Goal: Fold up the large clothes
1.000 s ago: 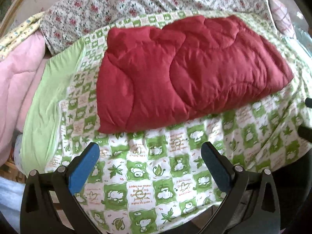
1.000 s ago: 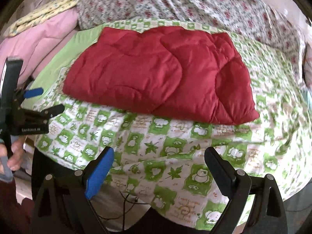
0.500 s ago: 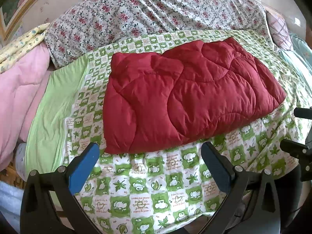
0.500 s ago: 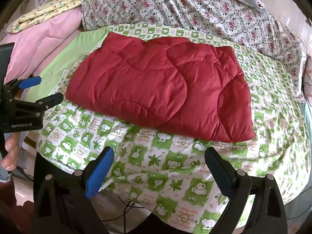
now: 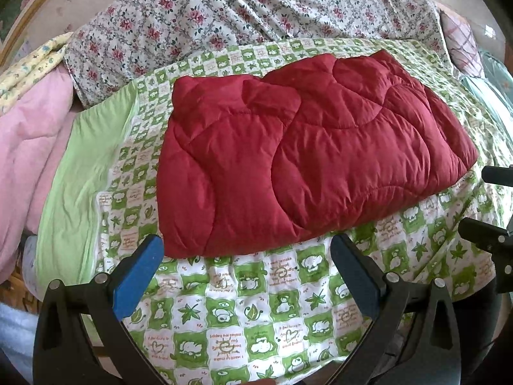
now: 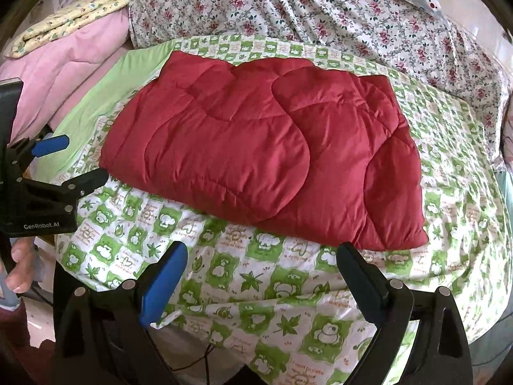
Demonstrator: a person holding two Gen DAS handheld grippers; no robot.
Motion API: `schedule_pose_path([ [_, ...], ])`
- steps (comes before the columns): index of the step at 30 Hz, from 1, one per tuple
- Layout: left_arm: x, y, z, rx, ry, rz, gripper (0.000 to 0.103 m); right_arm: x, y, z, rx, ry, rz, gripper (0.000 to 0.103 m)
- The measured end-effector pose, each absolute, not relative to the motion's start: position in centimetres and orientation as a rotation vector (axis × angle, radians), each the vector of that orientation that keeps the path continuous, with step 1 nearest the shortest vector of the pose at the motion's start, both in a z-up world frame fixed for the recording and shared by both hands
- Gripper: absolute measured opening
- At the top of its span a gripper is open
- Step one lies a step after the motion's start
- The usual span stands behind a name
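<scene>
Both the left gripper (image 5: pixel 245 263) and right gripper (image 6: pixel 261 269) hang wide and empty over the bed's (image 5: pixel 243 292) near edge. The red quilt (image 5: pixel 307 160) lies folded; next probably calls for gripping its near corners for another fold.

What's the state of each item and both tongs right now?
red quilt: folded, lying flat on the sheet, not gripped.
green cartoon sheet: spread over the bed, under the quilt.
floral cover: rumpled, behind the sheet.
pink blanket: piled at the side.
left tongs: open, empty.
right tongs: open, empty.
</scene>
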State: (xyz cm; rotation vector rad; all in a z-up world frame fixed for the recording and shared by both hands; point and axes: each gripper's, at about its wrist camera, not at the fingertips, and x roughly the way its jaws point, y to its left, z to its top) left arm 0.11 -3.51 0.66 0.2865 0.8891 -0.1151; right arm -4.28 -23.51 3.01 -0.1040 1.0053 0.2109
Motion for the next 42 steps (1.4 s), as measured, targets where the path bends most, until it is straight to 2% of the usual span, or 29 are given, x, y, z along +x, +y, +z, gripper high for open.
schedule_pose_path([
  [42, 3.0, -4.6, 0.9, 0.289, 0.9, -0.132, 0.103, -1.2, -23.4, 4.5, -0.12, 0.989, 0.221, 0.095],
])
